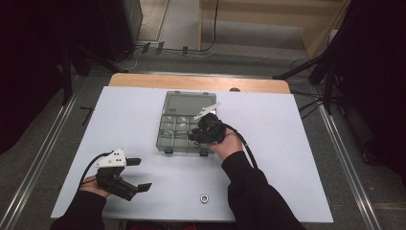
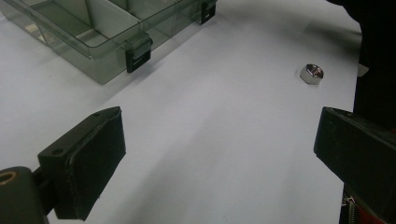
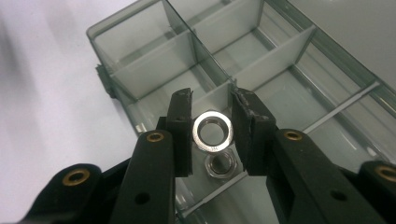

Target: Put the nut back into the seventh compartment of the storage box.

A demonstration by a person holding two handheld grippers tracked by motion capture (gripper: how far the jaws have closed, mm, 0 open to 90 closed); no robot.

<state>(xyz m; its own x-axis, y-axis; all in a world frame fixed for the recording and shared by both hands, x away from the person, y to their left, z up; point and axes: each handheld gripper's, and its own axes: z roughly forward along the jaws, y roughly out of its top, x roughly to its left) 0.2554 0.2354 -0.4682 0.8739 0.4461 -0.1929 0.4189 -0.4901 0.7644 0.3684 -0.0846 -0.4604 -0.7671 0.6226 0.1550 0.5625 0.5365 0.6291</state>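
Observation:
A clear grey compartment box (image 1: pixel 161 134) lies open at the middle of the white table (image 1: pixel 287 158). My right gripper (image 3: pixel 212 111) hangs over one of the box's (image 3: pixel 140 60) compartments, shut on a silver ring-shaped nut (image 3: pixel 213 131). Directly under it a hex nut (image 3: pixel 220 165) lies on the compartment floor. In the high view the right gripper (image 1: pixel 196 136) sits at the box's near right corner. My left gripper (image 1: pixel 142 174) rests at the table's front left, jaws wide apart and empty (image 2: pixel 217 140). A loose hex nut (image 2: pixel 312 73) lies on the table (image 1: pixel 204 197) near the front edge.
The box's lid (image 1: pixel 189 103) lies flat on the far side. Two dark latches (image 2: pixel 138 54) stick out of its near wall. A wooden strip (image 1: pixel 143 80) runs along the table's far edge. Black stands and cables sit on the floor beyond.

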